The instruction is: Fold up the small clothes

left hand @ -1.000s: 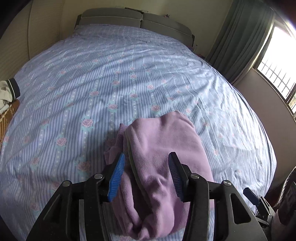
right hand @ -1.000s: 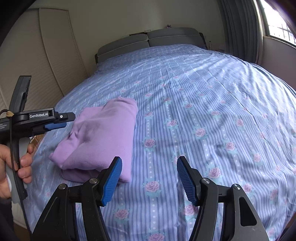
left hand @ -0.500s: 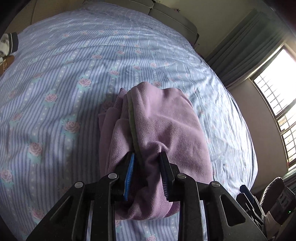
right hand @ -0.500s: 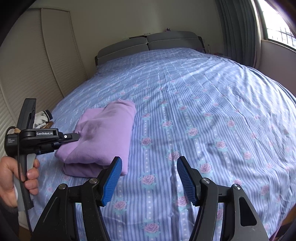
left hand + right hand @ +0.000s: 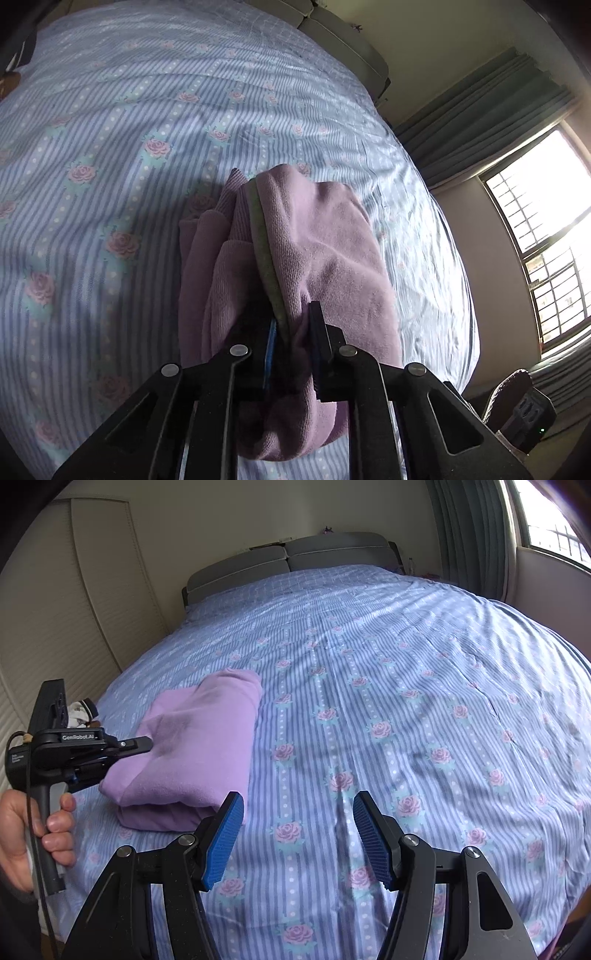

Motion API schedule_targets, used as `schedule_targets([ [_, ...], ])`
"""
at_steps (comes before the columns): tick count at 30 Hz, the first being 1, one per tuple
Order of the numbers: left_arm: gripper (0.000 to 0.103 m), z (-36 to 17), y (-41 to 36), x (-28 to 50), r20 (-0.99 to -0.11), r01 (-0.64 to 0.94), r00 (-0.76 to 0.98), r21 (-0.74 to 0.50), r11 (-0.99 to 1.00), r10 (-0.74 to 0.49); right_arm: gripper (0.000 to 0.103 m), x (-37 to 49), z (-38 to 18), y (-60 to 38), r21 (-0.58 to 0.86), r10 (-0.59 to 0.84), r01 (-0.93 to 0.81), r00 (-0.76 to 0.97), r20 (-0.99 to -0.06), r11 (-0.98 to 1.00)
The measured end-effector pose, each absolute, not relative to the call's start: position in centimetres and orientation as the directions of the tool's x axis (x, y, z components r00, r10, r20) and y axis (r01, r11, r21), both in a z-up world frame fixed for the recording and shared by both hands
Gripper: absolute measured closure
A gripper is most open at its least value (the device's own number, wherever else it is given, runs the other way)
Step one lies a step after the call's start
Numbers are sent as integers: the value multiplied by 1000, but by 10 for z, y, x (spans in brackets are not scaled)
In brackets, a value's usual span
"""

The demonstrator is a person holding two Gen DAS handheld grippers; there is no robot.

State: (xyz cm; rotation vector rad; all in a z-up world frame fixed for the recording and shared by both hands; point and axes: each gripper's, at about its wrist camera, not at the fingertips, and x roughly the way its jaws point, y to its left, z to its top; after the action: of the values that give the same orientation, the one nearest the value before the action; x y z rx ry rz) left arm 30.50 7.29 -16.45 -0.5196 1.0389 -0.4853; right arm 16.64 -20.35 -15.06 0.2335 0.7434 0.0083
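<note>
Left claw (image 5: 291, 332) closing, pinching folded purple garment (image 5: 325, 258) on bed (image 5: 406, 664); right claw (image 5: 298, 834) open, empty.

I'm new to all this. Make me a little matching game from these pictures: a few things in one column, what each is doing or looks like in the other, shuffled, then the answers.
Things:
1. left claw
2. right claw
3. folded purple garment
4. bedsheet

Descriptions:
A. blue stripes with pink roses
B. closing on a layer of purple cloth
C. wide apart, nothing between the pads
D. lying near the bed's left edge

Pairs: 1-B, 2-C, 3-D, 4-A
</note>
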Motion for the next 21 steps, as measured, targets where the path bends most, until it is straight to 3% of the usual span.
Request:
schedule_targets([
  [5,87,-134,81,283,-681,183,474,-544,819,-558,41,166,-153,-203,214,89,78,734,-673,974],
  [8,87,-155,82,295,-734,160,457,-488,858,-502,41,166,-156,-197,216,98,72,726,-681,974],
  [11,88,-177,91,300,-733,114,450,-520,847,-511,41,162,-153,-191,195,94,57,727,-680,979],
  [17,87,-161,86,285,-706,138,487,-518,844,-513,41,159,-147,-191,180,84,53,737,-671,982],
  [20,67,-147,88,269,-697,141,515,-505,851,-499,41,157,-144,-192,192,87,57,740,-667,980],
  [21,54,-142,88,262,-690,145,529,-500,854,-494,41,156,-144,-191,190,87,55,742,-664,980],
])
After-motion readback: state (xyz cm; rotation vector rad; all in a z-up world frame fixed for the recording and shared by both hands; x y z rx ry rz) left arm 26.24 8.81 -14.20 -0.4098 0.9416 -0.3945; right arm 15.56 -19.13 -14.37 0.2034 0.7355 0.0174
